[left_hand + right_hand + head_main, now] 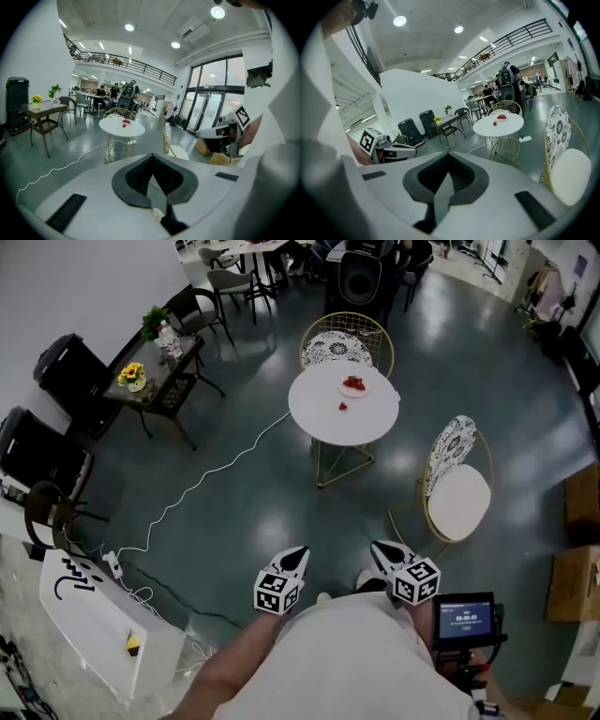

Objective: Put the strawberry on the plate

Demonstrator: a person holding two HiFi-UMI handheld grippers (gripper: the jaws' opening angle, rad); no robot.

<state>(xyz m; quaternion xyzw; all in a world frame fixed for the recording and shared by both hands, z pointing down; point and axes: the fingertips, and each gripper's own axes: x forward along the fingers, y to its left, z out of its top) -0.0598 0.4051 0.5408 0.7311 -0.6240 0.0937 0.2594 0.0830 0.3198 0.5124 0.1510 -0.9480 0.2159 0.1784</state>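
Two shut, empty units, left gripper and right gripper, I am holding far from the table, strawberry lying near the plate; arriving unopened, I am risking nudging it off.

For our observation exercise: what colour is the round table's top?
The table is white on top; the head view shows it best.

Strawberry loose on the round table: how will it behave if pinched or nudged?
The strawberry looks small beside the plate, so it is probably very light. If it is real fruit, it is likely soft, and a hard pinch may bruise it. On the smooth white table, a nudge may roll or skid it.
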